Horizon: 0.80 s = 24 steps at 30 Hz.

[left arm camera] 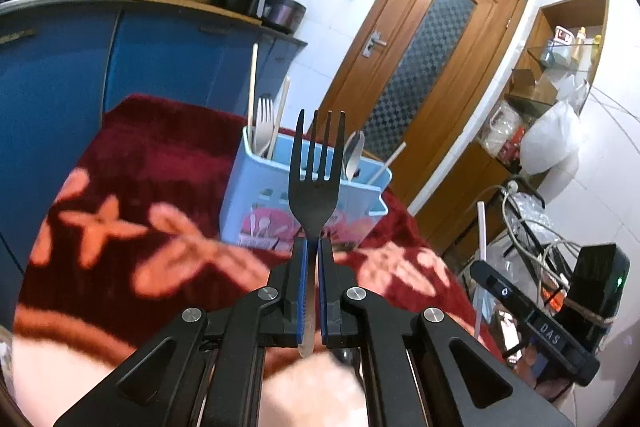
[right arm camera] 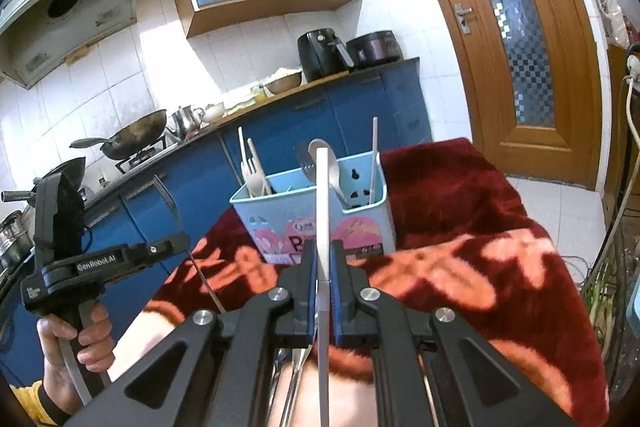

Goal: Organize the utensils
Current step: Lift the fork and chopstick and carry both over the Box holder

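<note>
My left gripper (left arm camera: 313,247) is shut on a metal fork (left arm camera: 316,175), tines up, held above the red blanket in front of a light blue utensil caddy (left arm camera: 280,203). My right gripper (right arm camera: 324,251) is shut on a white chopstick (right arm camera: 322,211), upright, just in front of the same caddy (right arm camera: 360,223). The caddy holds pale forks and sticks on its left side (right arm camera: 252,175) and a metal spoon (right arm camera: 334,179) and a stick on its right. The left gripper with its fork (right arm camera: 170,203) also shows at the left of the right wrist view.
The caddy stands on a table covered by a red flowered blanket (right arm camera: 460,211). Blue kitchen cabinets (right arm camera: 280,123) with a wok, kettle and air fryer lie behind. A wooden door (right arm camera: 516,47) is at the right. More utensils (right arm camera: 296,379) lie under my right gripper.
</note>
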### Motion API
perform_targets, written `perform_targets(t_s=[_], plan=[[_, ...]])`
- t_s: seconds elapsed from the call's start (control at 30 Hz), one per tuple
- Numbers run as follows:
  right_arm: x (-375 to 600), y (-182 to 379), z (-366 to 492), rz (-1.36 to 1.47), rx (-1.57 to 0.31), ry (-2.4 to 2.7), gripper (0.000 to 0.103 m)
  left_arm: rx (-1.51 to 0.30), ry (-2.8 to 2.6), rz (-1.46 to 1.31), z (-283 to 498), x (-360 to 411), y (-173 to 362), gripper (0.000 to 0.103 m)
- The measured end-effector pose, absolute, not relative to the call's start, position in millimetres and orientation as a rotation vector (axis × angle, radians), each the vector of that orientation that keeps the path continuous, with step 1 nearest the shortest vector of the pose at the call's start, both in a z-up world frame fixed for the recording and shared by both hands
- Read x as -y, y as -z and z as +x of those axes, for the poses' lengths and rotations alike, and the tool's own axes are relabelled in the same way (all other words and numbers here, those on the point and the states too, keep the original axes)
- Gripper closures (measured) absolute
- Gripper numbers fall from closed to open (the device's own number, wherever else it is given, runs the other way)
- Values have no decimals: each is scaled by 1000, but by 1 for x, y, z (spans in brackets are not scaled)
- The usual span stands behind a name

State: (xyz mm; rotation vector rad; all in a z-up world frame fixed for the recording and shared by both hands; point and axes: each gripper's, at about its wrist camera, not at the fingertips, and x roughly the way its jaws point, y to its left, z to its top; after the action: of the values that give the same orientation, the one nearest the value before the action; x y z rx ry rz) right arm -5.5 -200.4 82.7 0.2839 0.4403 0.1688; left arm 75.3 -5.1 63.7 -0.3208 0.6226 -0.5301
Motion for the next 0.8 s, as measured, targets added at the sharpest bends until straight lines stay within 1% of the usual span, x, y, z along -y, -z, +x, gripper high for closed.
perform_targets(t_s=[0.47,0.8], plan=[[210,-75,3,313,-425,-167,95,-487,485,-256,99,18,-118,99],[221,-66,10,346,-434,-155,95,-377,404,-231,127,18,-144,99]])
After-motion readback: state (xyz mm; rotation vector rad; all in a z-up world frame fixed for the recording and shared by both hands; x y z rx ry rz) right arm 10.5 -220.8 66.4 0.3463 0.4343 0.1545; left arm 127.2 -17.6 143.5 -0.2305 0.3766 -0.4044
